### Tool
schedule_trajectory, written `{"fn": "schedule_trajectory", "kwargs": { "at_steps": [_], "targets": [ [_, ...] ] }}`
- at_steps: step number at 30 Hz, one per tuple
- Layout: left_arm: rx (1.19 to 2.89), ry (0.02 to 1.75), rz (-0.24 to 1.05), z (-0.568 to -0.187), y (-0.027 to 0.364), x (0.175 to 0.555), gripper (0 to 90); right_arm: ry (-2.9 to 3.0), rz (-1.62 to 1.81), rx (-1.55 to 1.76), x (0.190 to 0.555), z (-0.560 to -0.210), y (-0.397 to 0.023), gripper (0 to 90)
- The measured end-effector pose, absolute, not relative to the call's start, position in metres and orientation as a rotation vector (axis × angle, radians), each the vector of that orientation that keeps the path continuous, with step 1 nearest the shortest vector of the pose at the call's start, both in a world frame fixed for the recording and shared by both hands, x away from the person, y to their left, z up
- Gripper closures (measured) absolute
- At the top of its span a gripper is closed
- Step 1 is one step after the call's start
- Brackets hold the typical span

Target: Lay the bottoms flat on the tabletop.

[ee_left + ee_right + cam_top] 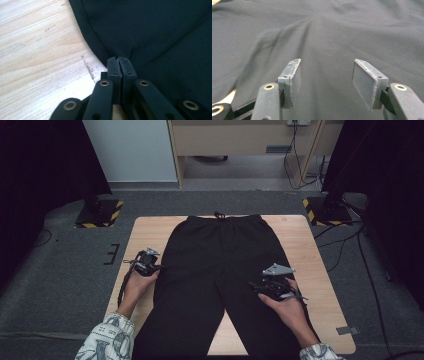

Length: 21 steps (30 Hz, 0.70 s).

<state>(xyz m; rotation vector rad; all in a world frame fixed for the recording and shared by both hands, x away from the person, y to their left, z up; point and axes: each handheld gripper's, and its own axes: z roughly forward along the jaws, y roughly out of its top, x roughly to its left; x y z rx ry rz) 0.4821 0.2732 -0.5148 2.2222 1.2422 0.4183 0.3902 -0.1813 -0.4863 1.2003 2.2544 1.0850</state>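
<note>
Where L gripper (118, 60) meets trousers (215, 265), jaws pinching the hem edge, R gripper (325, 75) jaws spread above cloth.

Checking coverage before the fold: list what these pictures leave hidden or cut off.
- Trousers: leg ends cut off by the high view's bottom edge.
- Left gripper: the fabric edge pinched between its shut jaws is hidden by them.
- Right gripper, open: the table is hidden under the fabric in its view.
</note>
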Motion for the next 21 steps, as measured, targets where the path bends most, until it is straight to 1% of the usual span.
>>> {"fn": "schedule_trajectory", "kwargs": {
  "at_steps": [5, 7, 9, 10, 12, 13, 14, 15, 17, 20, 21],
  "targets": [
    [2.224, 1.228, 0.479, -0.509, 0.275, 0.494, 88.3, 2.199, 1.045, 1.243, 0.393, -0.486, -0.204, 41.2],
    [2.224, 1.233, 0.485, -0.508, 0.275, 0.497, 88.3, 2.188, 1.034, 1.256, 0.393, -0.486, -0.21, 41.9],
    [2.215, 1.235, 0.49, -0.508, 0.275, 0.501, 88.1, 2.147, 1.0, 1.297, 0.394, -0.487, -0.229, 43.5],
    [2.237, 1.229, 0.502, -0.51, 0.273, 0.503, 87.5, 2.129, 0.991, 1.321, 0.395, -0.487, -0.235, 44.3],
    [2.26, 1.237, 0.547, -0.512, 0.271, 0.503, 85.8, 2.103, 0.969, 1.348, 0.396, -0.488, -0.248, 45.7],
    [2.251, 1.24, 0.557, -0.513, 0.272, 0.504, 83.0, 2.089, 0.963, 1.366, 0.397, -0.489, -0.254, 46.5],
    [2.232, 1.25, 0.555, -0.513, 0.273, 0.504, 77.5, 2.078, 0.95, 1.377, 0.399, -0.49, -0.261, 47.9],
    [2.214, 1.266, 0.566, -0.512, 0.274, 0.503, 68.9, 2.064, 0.938, 1.394, 0.401, -0.491, -0.268, 51.1],
    [2.183, 1.261, 0.585, -0.507, 0.276, 0.499, 63.0, 2.057, 0.926, 1.422, 0.404, -0.495, -0.281, 57.3],
    [2.139, 1.242, 0.577, -0.499, 0.275, 0.488, 51.0, 2.054, 0.909, 1.469, 0.411, -0.504, -0.293, 56.1],
    [2.139, 1.242, 0.577, -0.499, 0.275, 0.488, 50.0, 2.05, 0.909, 1.487, 0.413, -0.506, -0.295, 54.9]
  ]
}}
